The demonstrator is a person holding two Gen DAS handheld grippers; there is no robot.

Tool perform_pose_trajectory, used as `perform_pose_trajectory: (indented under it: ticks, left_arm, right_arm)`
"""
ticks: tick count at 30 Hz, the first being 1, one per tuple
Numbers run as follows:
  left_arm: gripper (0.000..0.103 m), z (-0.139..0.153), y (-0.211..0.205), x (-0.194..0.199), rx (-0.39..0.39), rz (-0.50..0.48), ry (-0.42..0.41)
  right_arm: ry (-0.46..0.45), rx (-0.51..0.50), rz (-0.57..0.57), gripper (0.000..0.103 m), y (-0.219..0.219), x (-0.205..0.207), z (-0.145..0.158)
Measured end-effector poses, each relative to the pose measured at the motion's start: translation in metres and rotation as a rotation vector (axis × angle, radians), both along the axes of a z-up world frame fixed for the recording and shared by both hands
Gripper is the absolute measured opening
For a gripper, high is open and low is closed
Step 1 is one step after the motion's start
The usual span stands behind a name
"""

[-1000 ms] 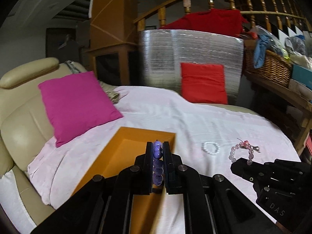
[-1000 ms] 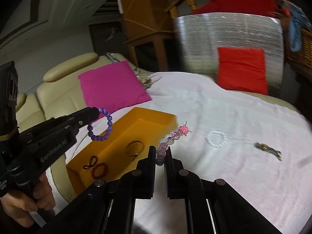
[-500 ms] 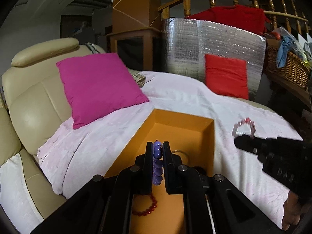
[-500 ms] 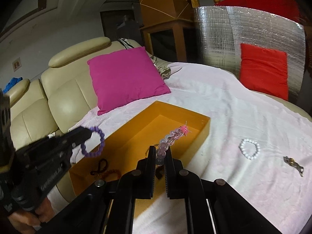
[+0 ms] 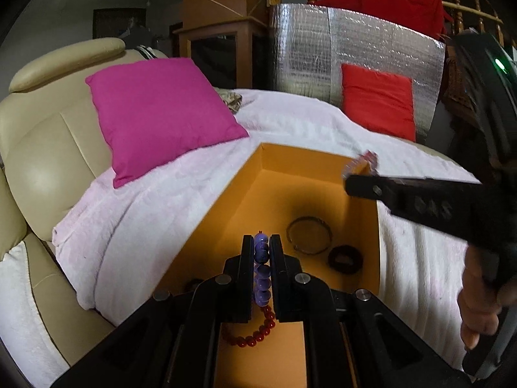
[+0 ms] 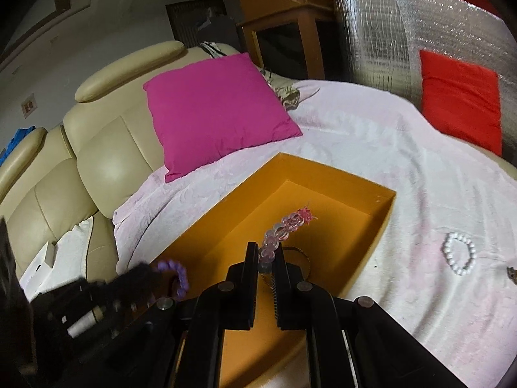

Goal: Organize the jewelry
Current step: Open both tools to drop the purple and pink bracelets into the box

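My left gripper (image 5: 261, 241) is shut on a purple bead bracelet (image 5: 261, 268) and holds it over the near end of the orange box (image 5: 245, 177). My right gripper (image 6: 265, 249) is shut on a pink clear-bead bracelet (image 6: 286, 226) and holds it over the same orange box (image 6: 378, 226). Inside the box lie a metal bangle (image 5: 309, 234), a dark ring-shaped piece (image 5: 345, 258) and a red bead bracelet (image 5: 255, 336). A white pearl bracelet (image 6: 460, 257) lies on the pink blanket right of the box.
The box sits on a pink-white blanket (image 6: 371, 135) spread over a cream leather sofa (image 5: 38, 135). A magenta cushion (image 5: 161, 110) leans at the left and a red cushion (image 5: 378, 100) at the back against a silver foil panel. A small metal piece (image 6: 512, 273) lies at the right edge.
Both grippers have moved left and in over the orange box with their bracelets still held. The box now fills more of both views.
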State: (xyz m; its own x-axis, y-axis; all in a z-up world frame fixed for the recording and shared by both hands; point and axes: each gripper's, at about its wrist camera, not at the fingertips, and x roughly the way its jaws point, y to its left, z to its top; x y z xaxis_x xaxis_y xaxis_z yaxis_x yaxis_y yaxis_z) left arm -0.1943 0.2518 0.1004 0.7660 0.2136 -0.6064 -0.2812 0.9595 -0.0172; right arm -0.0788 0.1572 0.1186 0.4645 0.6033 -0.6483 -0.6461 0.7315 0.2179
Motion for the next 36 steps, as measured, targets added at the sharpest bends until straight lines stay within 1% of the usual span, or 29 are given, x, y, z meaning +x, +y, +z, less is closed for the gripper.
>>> perform_pose_trajectory:
  ticks: [6,9,12,17,26,36]
  left_arm:
    - [0.010,-0.012,0.004,0.002,-0.016,0.001,0.025]
    - [0.010,-0.016,0.007,0.001,-0.023,0.003,0.033]
    - [0.010,-0.019,0.007,0.001,-0.023,0.000,0.039]
    - [0.010,-0.022,0.010,0.001,-0.044,-0.003,0.050]
    - [0.010,-0.029,0.009,0.001,-0.078,-0.007,0.069]
    - [0.010,-0.037,0.011,0.008,-0.092,0.015,0.096]
  right_arm:
    - [0.045,-0.009,0.017,0.009,0.016,0.013,-0.010]
    - [0.046,-0.026,0.035,0.009,0.026,0.016,-0.012]
    - [0.055,-0.032,0.051,0.009,0.035,0.020,-0.013]
    - [0.080,-0.046,0.086,0.009,0.052,0.027,-0.016]
    - [0.144,-0.097,0.145,0.009,0.077,0.038,-0.032]
    - [0.210,-0.122,0.154,0.010,0.092,0.048,-0.050]
